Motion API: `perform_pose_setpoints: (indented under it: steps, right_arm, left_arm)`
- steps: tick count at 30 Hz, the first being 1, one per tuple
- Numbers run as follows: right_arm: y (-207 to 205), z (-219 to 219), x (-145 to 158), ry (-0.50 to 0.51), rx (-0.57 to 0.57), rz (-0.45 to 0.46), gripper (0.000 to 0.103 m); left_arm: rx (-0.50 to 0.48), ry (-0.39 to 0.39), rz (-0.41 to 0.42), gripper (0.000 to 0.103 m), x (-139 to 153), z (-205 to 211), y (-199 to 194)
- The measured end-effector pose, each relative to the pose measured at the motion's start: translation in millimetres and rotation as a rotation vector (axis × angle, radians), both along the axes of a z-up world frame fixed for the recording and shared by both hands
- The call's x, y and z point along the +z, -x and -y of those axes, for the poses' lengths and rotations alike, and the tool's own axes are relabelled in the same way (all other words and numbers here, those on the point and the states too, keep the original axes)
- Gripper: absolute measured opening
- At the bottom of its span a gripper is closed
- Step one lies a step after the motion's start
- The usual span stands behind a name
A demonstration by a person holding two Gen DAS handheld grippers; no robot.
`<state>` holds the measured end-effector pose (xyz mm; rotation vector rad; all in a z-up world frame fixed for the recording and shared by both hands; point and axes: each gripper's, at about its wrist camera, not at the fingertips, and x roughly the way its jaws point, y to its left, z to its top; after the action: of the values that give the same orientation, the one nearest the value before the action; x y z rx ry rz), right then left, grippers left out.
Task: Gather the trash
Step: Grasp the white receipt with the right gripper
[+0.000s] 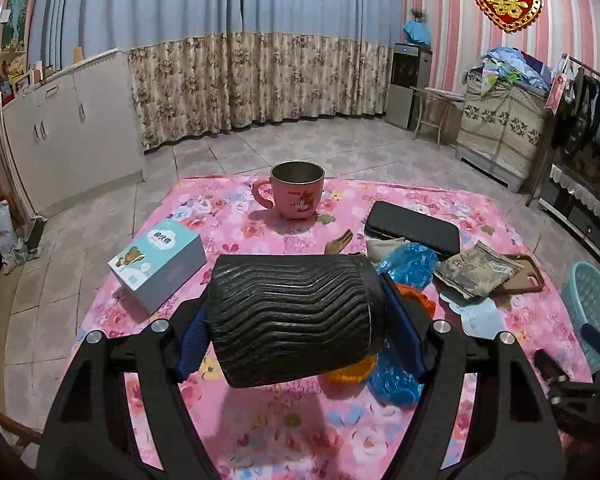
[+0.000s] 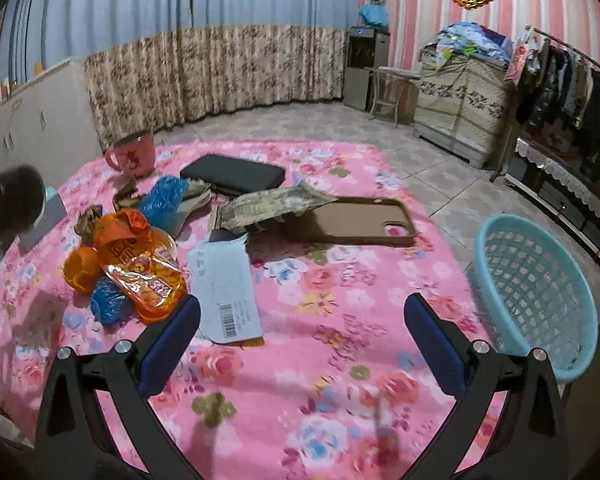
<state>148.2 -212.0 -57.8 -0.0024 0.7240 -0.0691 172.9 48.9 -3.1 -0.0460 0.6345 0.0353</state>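
My left gripper (image 1: 300, 320) is shut on a black ribbed cup (image 1: 292, 316), held sideways above the pink flowered table. The cup also shows blurred at the left edge of the right wrist view (image 2: 12, 200). My right gripper (image 2: 300, 340) is open and empty above the table. Ahead of it to the left lie an orange plastic wrapper (image 2: 140, 264), blue crumpled plastic (image 2: 164, 196), a white paper slip with a barcode (image 2: 224, 288) and a grey-green foil pouch (image 2: 272, 204). A light blue mesh basket (image 2: 536, 292) stands at the table's right edge.
A pink mug (image 1: 296, 190), a pale blue box (image 1: 158, 264), a black case (image 1: 412, 228) and a brown phone case (image 2: 360, 220) lie on the table (image 2: 340, 360). Cabinets stand left, a clothes rack right, tiled floor beyond.
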Motion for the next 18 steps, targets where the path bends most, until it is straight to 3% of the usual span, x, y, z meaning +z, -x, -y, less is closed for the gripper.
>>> perform_pose_setpoints:
  steps: [5, 10, 18]
  right_arm:
    - [-22, -16, -19, 0.009, 0.024, -0.052, 0.099]
    - [-38, -31, -32, 0.034, 0.044, -0.095, 0.098]
    - [-46, -36, -45, 0.006, 0.102, -0.163, 0.077]
  left_arm:
    - [-0.018, 0.011, -0.056, 0.073, -18, -4, -6]
    - [-0.02, -0.007, -0.043, 0.074, -19, -7, -7]
    - [-0.005, 0.013, -0.06, 0.074, -25, -14, -11]
